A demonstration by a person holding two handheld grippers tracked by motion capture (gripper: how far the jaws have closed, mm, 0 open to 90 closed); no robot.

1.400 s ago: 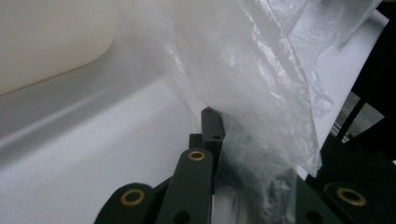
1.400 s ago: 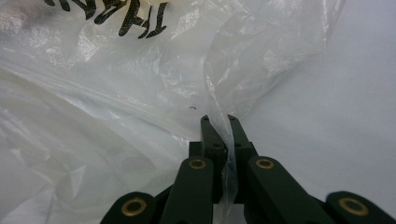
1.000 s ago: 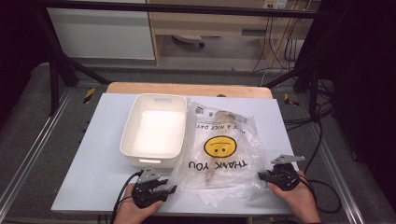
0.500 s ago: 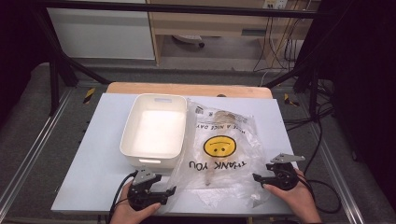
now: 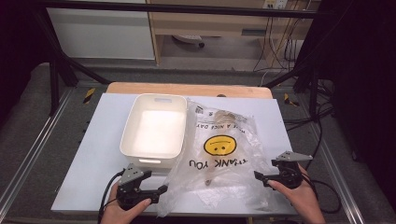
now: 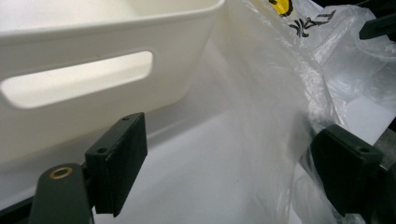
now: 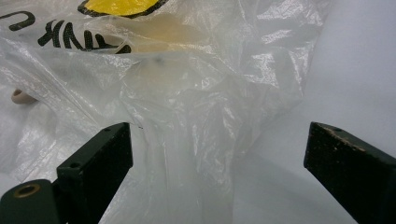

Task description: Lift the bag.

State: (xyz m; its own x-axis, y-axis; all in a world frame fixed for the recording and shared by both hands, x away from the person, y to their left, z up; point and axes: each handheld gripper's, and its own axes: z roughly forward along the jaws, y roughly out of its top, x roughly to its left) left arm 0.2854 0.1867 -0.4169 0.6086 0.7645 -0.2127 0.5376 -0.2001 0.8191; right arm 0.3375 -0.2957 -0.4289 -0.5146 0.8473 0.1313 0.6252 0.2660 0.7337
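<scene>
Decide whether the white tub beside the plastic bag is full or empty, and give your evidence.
Empty: the white tub shows only its bare floor in the high view; the plastic bag lies outside it.

Whatever lies inside the plastic bag (image 5: 219, 154) I make out only as pale blurred shapes through the film; the picture's edge cuts my forearms off.

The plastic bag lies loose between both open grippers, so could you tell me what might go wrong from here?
1. The plastic bag leans on the white bin; a pull could drag the bin along.
2. The film is thin and crumpled; the right gripper or left gripper may pinch one layer only, or tear it.
3. Something pale inside could slide out.
</scene>
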